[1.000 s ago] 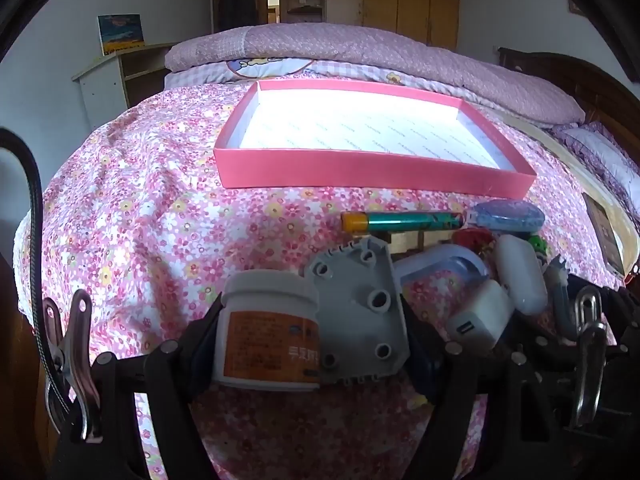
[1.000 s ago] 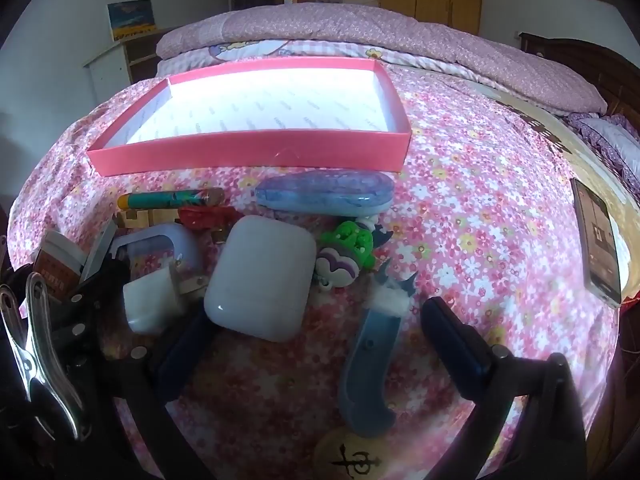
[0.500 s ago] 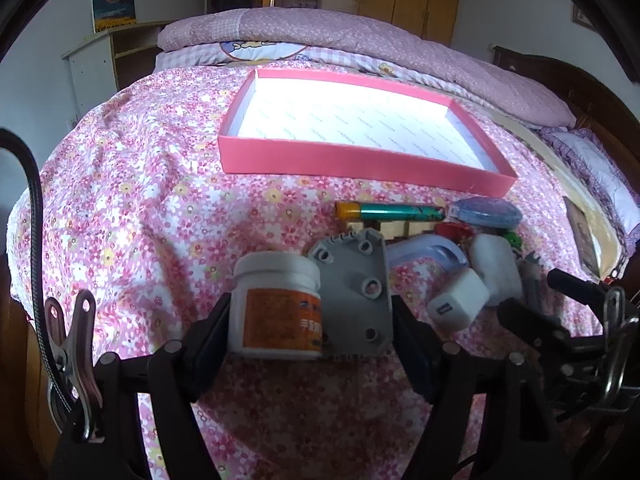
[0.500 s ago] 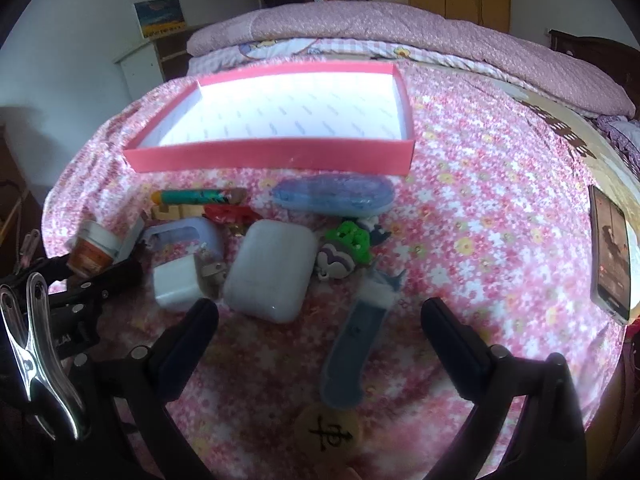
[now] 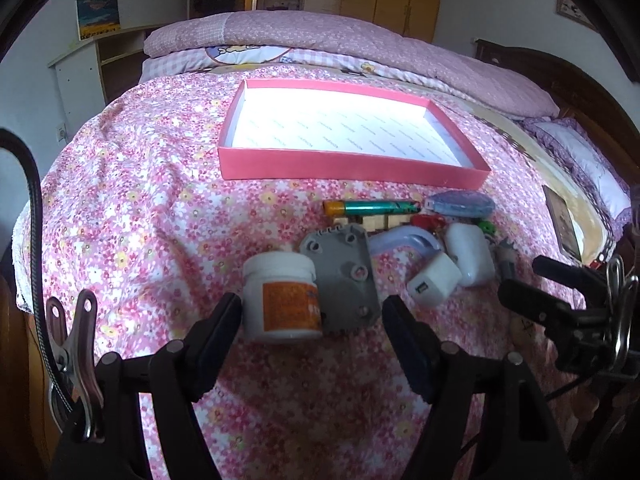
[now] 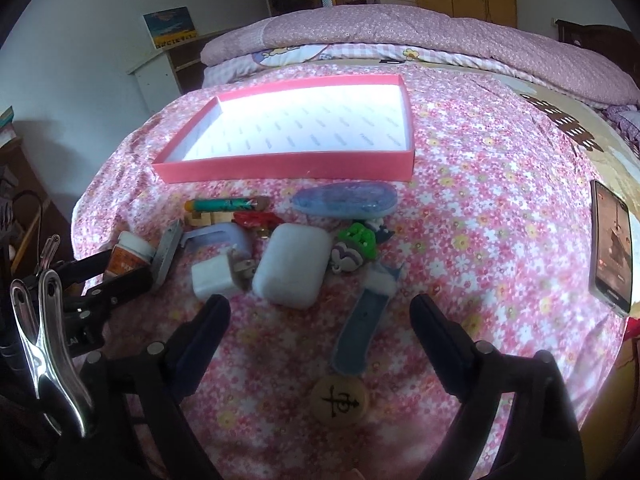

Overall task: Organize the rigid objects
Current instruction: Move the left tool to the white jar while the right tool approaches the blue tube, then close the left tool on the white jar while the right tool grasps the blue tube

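Left gripper, jaws apart, flanks the white jar and grey block, seemingly untouched; closing could pinch both. Right gripper, just narrowing, holds nothing. Pink box, upper centre, empty.

Two black grippers, same build. Left gripper: broad flat padded fingers, angular arms dotted with round silver rivets. Shiny metal spring clip at the left edge, beside a black cable. Right gripper: same fingers (dark bluish pads), same rivets, a matching clip.
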